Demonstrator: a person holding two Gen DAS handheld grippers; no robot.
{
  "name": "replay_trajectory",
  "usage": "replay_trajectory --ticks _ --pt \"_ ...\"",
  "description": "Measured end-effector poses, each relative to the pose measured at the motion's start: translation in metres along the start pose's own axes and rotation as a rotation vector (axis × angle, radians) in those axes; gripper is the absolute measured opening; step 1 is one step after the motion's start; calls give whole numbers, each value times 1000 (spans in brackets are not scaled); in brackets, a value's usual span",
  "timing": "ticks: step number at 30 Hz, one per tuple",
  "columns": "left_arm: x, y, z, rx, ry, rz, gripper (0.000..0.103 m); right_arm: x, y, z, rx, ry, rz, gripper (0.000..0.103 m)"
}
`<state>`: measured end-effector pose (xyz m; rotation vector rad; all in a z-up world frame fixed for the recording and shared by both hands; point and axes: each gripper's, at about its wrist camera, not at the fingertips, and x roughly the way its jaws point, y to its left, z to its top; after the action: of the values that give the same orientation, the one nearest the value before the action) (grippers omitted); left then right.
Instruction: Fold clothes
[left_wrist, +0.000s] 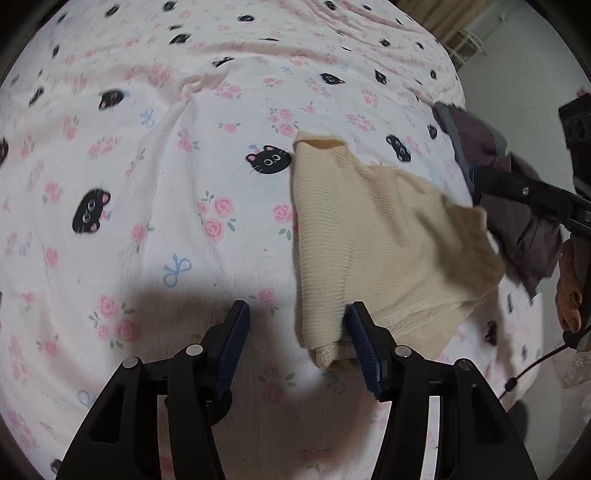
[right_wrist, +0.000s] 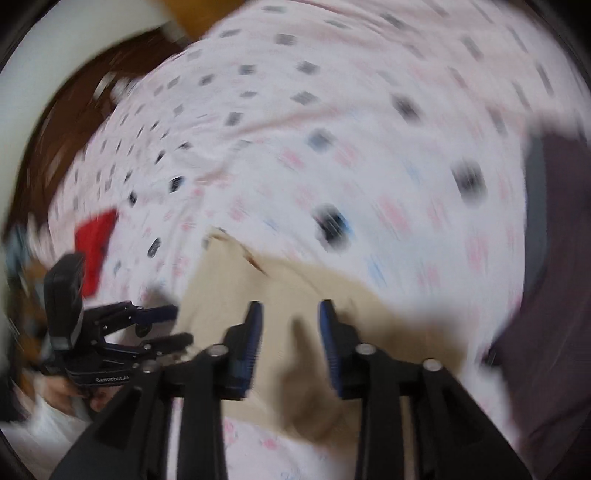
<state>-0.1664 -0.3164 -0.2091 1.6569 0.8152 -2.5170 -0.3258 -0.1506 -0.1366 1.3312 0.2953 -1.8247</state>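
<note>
Left wrist view: cream ribbed top (left_wrist: 373, 236) is seen lying on the bed (left_wrist: 155, 155), soft, light, floppy; left hand-held gripper (left_wrist: 295, 347) spread wide, nothing clamped; right hand-held gripper (right_wrist: 290, 345) parted too; hem corners best pinched

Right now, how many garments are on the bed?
3: cream top by the left gripper; dark purple clothes at the bed's right edge; red item far left. More may be hidden.
</note>
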Motion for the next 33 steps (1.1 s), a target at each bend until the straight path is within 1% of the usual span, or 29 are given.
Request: replay_trajectory --ticks 1,2,3,4,6,7,10,12,13,14,17,21,25,29,31,33 --pt "-1 5 1 -25 -1 -24 51 0 21 14 -94 3 -25 43" --pt "-2 9 1 -51 -1 -48 51 4 38 23 -154 18 -36 43" --pt "-3 13 2 -70 -2 -67 51 13 61 37 -253 50 -61 43" --pt "-3 15 2 -82 -3 -80 51 18 76 44 -321 72 -82 43" --pt "-4 16 2 -89 -4 -89 51 35 103 54 -438 124 -119 43" --pt "-4 15 2 -89 -5 -89 51 45 115 59 -494 154 -136 40" --pt "-5 11 1 -81 -7 -80 51 75 137 64 -631 233 -223 38" --pt "-5 11 1 -87 -7 -85 51 91 145 63 -710 272 -284 35" --pt "-6 11 0 -91 -7 -89 51 98 147 62 -742 293 -300 32" --pt "-5 11 1 -94 -7 -91 51 103 149 61 -765 311 -307 28" --pt "-3 10 2 -101 -8 -95 51 115 151 58 -816 353 -321 28" --pt "-2 9 2 -112 -11 -98 51 127 152 57 -852 389 -334 26" --pt "0 4 2 -105 -13 -84 51 140 151 56 -886 423 -364 16" --pt "2 0 2 -94 -13 -71 51 150 148 58 -876 460 -367 4" --pt "3 -1 2 -91 -12 -69 51 152 147 60 -866 469 -364 3" --pt "5 -3 3 -88 -11 -65 51 150 145 66 -840 459 -361 3"
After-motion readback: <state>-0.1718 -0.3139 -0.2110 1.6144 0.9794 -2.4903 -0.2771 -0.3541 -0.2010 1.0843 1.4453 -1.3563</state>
